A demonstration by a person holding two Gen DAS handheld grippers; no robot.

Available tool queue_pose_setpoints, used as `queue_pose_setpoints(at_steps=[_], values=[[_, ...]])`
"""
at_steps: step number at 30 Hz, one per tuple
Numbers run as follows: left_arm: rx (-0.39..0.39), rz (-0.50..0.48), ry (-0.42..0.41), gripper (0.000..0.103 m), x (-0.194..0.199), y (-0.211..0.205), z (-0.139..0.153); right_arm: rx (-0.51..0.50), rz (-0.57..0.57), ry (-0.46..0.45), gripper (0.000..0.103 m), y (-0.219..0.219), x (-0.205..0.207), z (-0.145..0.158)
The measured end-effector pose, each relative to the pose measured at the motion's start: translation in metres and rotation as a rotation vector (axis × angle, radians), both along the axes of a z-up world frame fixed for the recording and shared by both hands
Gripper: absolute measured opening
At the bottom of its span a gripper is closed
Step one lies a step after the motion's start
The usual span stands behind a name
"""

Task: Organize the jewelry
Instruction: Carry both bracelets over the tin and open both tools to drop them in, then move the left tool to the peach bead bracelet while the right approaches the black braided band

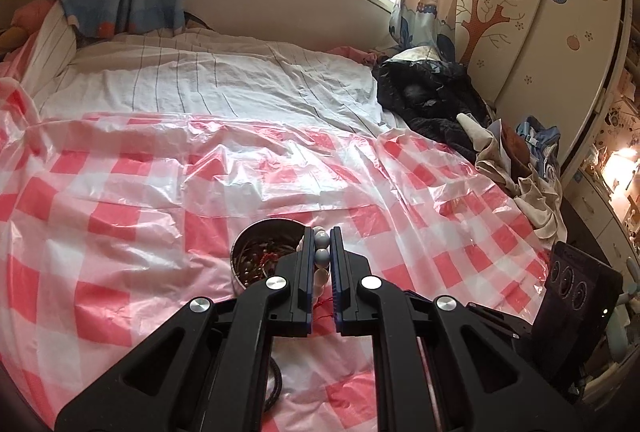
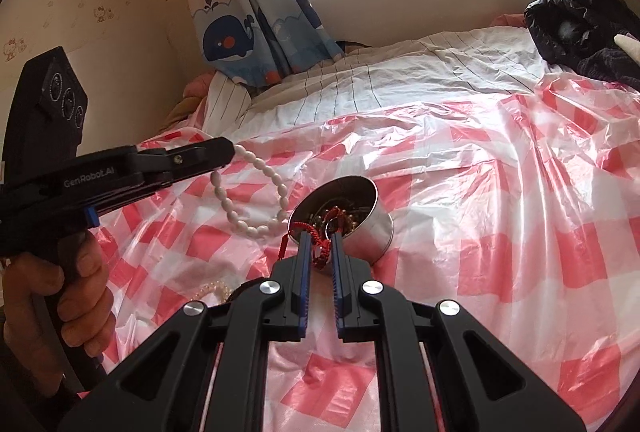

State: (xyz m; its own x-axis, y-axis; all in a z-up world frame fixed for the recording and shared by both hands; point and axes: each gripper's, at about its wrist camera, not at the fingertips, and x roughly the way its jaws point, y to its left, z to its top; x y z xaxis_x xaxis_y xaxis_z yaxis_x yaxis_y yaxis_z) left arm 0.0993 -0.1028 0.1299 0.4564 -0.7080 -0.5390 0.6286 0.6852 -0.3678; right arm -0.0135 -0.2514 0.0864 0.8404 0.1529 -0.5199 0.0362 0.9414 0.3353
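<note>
My left gripper (image 1: 322, 232) is shut on a white bead bracelet (image 1: 322, 256). In the right wrist view the bracelet (image 2: 256, 192) hangs as a loop from the left gripper (image 2: 228, 152), above the checked sheet and left of the tin. A round metal tin (image 2: 360, 220) holds several tangled pieces of jewelry and looks tipped toward me. My right gripper (image 2: 320, 236) is shut on a red cord bracelet (image 2: 316, 252) at the tin's near rim, and a red strand trails off to the left. In the left wrist view the tin (image 1: 256, 252) sits just left of my fingers.
A pink-and-white checked plastic sheet (image 1: 160, 192) covers the bed. On it lie a pearl string (image 2: 212, 290) and a dark cord loop (image 1: 276, 380). Dark clothes (image 1: 424, 92) are piled at the far right beside a wardrobe (image 1: 540, 32). A hand (image 2: 60, 296) grips the left tool.
</note>
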Motion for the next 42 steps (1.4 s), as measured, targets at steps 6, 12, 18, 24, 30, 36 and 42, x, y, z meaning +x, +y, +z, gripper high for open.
queue_pose_setpoints(at_steps=[6, 12, 18, 24, 30, 36, 42], values=[[0.110, 0.081, 0.143, 0.007, 0.051, -0.033, -0.052, -0.008, -0.019, -0.008, 0.011, -0.011, 0.015, 0.006], [0.159, 0.138, 0.157, 0.023, 0.065, -0.011, -0.066, -0.021, -0.003, 0.006, 0.010, -0.013, 0.036, 0.005], [0.160, 0.191, 0.150, 0.037, 0.065, 0.032, -0.058, -0.019, 0.039, 0.044, 0.011, -0.004, 0.073, 0.000], [0.170, 0.203, 0.162, 0.044, 0.046, 0.059, -0.055, -0.104, -0.014, 0.117, 0.036, -0.003, 0.082, -0.017], [0.266, 0.189, 0.108, 0.048, -0.002, 0.078, -0.058, -0.085, -0.032, 0.124, 0.046, -0.004, 0.027, -0.022], [0.366, 0.195, 0.061, 0.049, -0.042, 0.094, -0.067, -0.070, -0.007, 0.154, 0.049, 0.022, -0.013, -0.042], [0.399, 0.249, 0.073, 0.049, -0.047, 0.111, -0.075, -0.118, 0.052, 0.181, 0.055, 0.053, -0.011, -0.064]])
